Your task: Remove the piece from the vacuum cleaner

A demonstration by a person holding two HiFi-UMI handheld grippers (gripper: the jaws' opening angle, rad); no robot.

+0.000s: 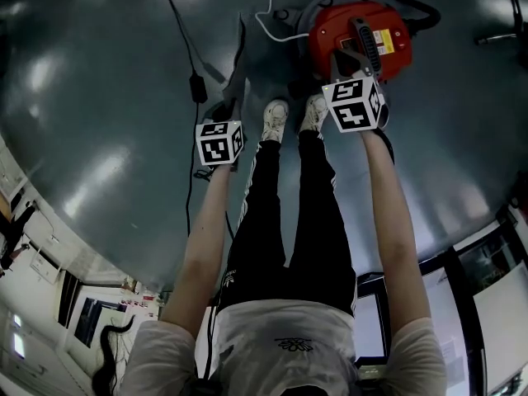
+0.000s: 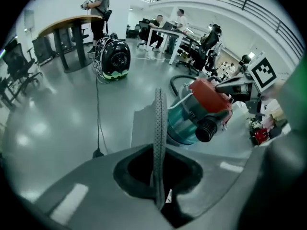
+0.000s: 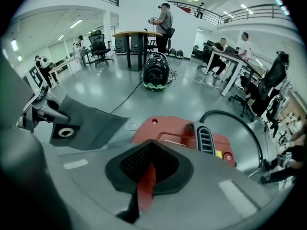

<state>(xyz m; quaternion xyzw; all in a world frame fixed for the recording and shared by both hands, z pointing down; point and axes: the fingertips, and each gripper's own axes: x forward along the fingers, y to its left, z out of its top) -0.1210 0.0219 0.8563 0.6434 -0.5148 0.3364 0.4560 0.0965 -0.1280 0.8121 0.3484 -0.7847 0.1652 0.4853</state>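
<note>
The dust bag (image 3: 93, 122) is out of the vacuum cleaner (image 3: 184, 137) and hangs from your left gripper (image 3: 58, 117). It is a flat pouch of soft grey, felt-like fabric. Beside the fingers it carries a dark square collar (image 3: 64, 132) with a pale-ringed round hole. In the left gripper view the bag (image 2: 159, 128) stands edge-on as a thin dimpled strip. Your left gripper's (image 2: 159, 174) fingers are pressed together on that strip, and it rises straight up from between them.

Beyond those fingers and to their right lies the vacuum cleaner (image 2: 199, 114), a rounded canister with a smooth red plastic top, a translucent teal body and a black ribbed hose port (image 2: 207, 129).

Your right gripper (image 3: 146, 176) is closed on a red plastic edge (image 3: 147, 188) of the canister's top, which shows as a narrow red strip pinched between its textured black pads. Just past these fingers, the red top carries a black slotted vent (image 3: 205, 140). A black hose (image 3: 240, 121) arcs off to their right.

In the head view, the bag (image 1: 236, 73) reaches forward from the left gripper (image 1: 224, 114), and the right gripper (image 1: 353, 63) sits on the red vacuum cleaner (image 1: 388, 35). The bag and the canister are near each other but apart, over a glossy grey floor (image 1: 107, 97).
</note>
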